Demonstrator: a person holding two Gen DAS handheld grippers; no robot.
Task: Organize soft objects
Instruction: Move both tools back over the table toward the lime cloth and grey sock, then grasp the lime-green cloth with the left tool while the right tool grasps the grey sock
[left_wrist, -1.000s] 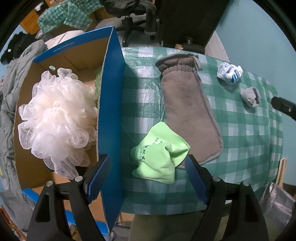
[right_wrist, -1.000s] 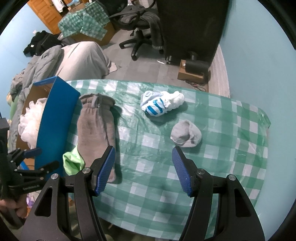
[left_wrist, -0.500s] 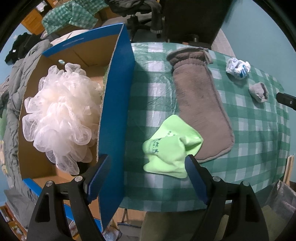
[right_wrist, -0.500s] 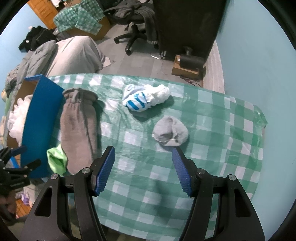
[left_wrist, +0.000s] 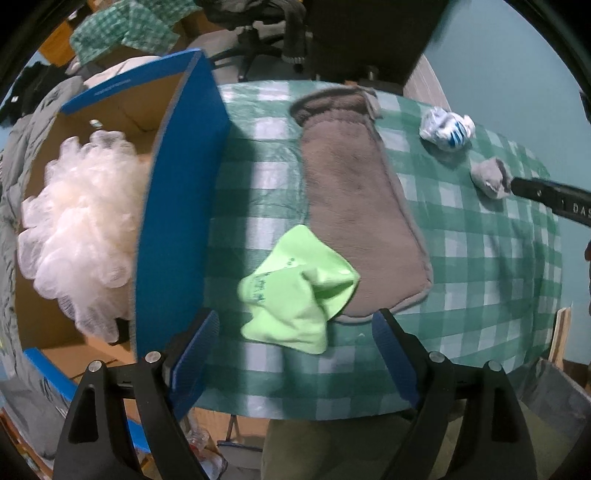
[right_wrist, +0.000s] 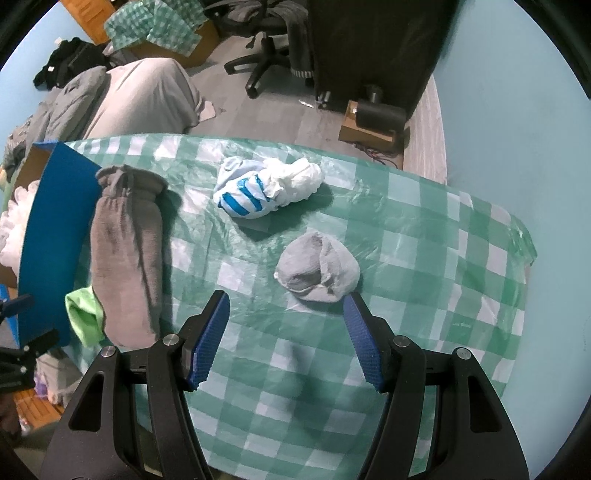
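Little can be read. In the left wrist view, the letters "DAS" stand in pale print on the black finger of the right gripper (left_wrist: 550, 195), cut off at the frame's edge. The crumpled lime-green cloth (left_wrist: 299, 291), lying against the long grey fleece mitt (left_wrist: 360, 218), carries dark printed characters too small to make out.

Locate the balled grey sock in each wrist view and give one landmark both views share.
Left wrist: the grey sock sits at the far right, on the checked cloth, just beyond the tip of the right gripper's finger that enters from the right edge.
Right wrist: the grey sock lies near centre, just ahead of the open right gripper.
Shared landmark: the long brown mitt beside the blue box.
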